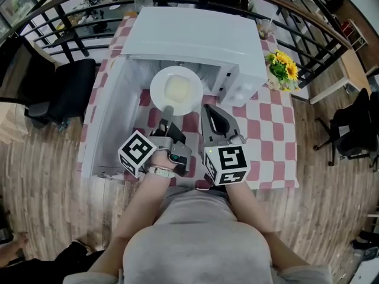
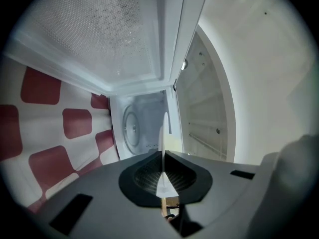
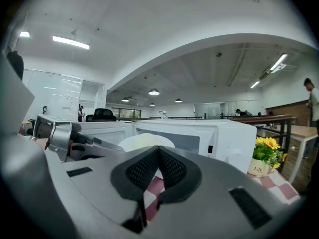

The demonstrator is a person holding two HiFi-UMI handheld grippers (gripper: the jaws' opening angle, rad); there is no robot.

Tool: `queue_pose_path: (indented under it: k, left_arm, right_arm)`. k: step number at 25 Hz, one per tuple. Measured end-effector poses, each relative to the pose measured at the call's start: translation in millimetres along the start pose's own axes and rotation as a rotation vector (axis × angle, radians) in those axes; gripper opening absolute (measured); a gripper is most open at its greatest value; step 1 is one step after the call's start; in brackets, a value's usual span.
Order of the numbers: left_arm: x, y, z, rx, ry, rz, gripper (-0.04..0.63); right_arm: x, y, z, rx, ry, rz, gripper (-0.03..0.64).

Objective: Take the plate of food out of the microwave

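Note:
A white plate of pale food (image 1: 176, 90) hangs in front of the open white microwave (image 1: 195, 37), just outside its cavity. My left gripper (image 1: 168, 110) is shut on the plate's near rim. In the left gripper view the plate (image 2: 165, 131) shows edge-on as a thin white line pinched between the pads of my left gripper (image 2: 163, 154), with the glass turntable (image 2: 131, 128) inside the cavity behind it. My right gripper (image 1: 206, 109) is just right of the plate, shut and holding nothing. The right gripper view has my right gripper (image 3: 159, 150) low in front of the plate (image 3: 144, 142).
The microwave door (image 1: 109, 114) stands swung open to the left. The red-and-white checked tablecloth (image 1: 266, 141) covers the table. A pot of yellow flowers (image 1: 283, 71) stands right of the microwave. A black chair (image 1: 65, 90) is to the left.

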State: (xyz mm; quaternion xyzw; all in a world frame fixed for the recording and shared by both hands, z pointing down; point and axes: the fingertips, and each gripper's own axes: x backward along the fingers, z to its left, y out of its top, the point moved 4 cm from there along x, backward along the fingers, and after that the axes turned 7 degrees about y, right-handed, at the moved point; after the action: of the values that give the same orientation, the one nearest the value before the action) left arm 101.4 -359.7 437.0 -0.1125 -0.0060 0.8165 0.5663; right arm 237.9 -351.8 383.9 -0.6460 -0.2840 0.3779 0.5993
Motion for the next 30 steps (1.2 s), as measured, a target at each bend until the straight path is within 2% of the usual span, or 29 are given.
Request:
queue_pose_path:
  k: [8, 30]
  left_arm:
    - [8, -10, -2, 0.01, -0.027, -0.018, 0.017]
    - [25, -16, -16, -0.009, -0.057, -0.014, 0.017]
  right_arm:
    - [14, -4, -6, -0.037, -0.064, -0.025, 0.021]
    - [28, 3, 9, 0.019, -0.033, -0.053, 0.021]
